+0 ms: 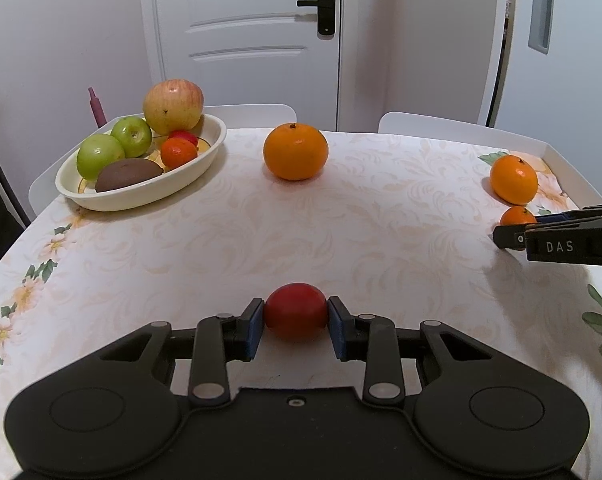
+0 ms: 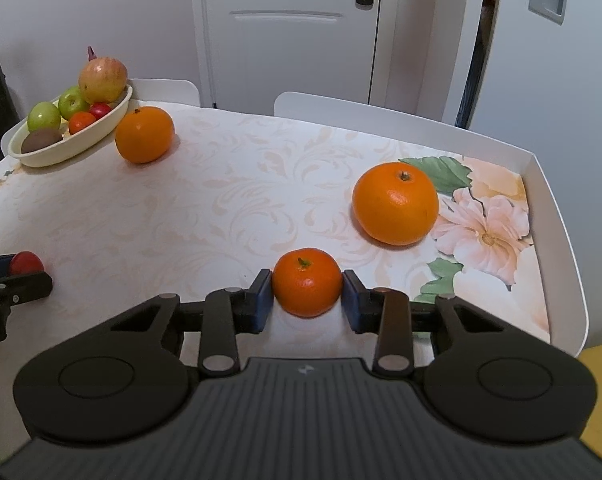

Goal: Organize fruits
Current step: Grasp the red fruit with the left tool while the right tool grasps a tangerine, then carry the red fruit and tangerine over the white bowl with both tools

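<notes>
My left gripper (image 1: 295,316) is shut on a small red fruit (image 1: 295,310) low over the table; it also shows in the right wrist view (image 2: 25,263). My right gripper (image 2: 307,284) is shut on a small mandarin (image 2: 307,282), also seen in the left wrist view (image 1: 517,216). A cream oval dish (image 1: 189,168) at the far left holds a big apple (image 1: 173,106), two green apples, a kiwi, a mandarin and a red fruit. Two large oranges lie loose: one near the dish (image 1: 295,151) (image 2: 144,134), one at the right (image 2: 395,203) (image 1: 513,179).
The table has a floral cloth (image 1: 341,220) and a raised white rim (image 2: 557,208) on the right and far sides. Two white chair backs (image 2: 341,106) stand behind the table. A white door (image 1: 253,40) is beyond them.
</notes>
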Available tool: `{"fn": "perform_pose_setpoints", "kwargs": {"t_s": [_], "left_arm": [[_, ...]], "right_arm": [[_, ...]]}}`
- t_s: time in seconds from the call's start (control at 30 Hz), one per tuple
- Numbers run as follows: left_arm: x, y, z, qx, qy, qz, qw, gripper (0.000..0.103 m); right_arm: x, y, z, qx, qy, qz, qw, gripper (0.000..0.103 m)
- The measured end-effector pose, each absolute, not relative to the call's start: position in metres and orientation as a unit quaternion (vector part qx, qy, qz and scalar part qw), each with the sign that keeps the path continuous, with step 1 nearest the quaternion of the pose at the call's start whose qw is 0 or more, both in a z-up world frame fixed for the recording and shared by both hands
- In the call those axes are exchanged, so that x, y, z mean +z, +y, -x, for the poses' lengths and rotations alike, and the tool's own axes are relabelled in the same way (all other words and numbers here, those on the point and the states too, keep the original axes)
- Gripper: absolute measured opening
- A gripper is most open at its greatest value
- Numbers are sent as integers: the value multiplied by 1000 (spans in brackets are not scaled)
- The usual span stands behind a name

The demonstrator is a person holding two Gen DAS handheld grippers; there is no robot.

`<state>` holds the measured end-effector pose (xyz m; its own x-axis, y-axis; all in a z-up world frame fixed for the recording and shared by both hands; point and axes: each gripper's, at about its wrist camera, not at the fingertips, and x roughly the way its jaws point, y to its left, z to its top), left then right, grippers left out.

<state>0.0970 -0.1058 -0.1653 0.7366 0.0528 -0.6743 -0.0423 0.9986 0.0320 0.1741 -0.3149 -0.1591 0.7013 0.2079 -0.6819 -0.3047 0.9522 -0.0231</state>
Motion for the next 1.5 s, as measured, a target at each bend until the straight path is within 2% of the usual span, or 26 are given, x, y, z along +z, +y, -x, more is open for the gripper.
{"fn": "perform_pose_setpoints", "kwargs": {"t_s": [0.33, 0.77, 1.13, 1.5], "left_arm": [[-148, -94, -93, 31, 347, -1, 937, 37], [-94, -66, -89, 26, 319, 3, 947, 37], [-56, -12, -113, 16, 310, -1, 950, 37], [-56, 51, -154, -3, 324, -7, 946, 37]], "right_arm": [[-137, -299, -166, 155, 349, 64, 922, 52], [-83, -250, -153, 184, 327, 55, 925, 51], [-55, -187, -163, 189, 315, 40, 929, 51], [-54, -121, -193, 176, 327, 30, 928, 52]]}}
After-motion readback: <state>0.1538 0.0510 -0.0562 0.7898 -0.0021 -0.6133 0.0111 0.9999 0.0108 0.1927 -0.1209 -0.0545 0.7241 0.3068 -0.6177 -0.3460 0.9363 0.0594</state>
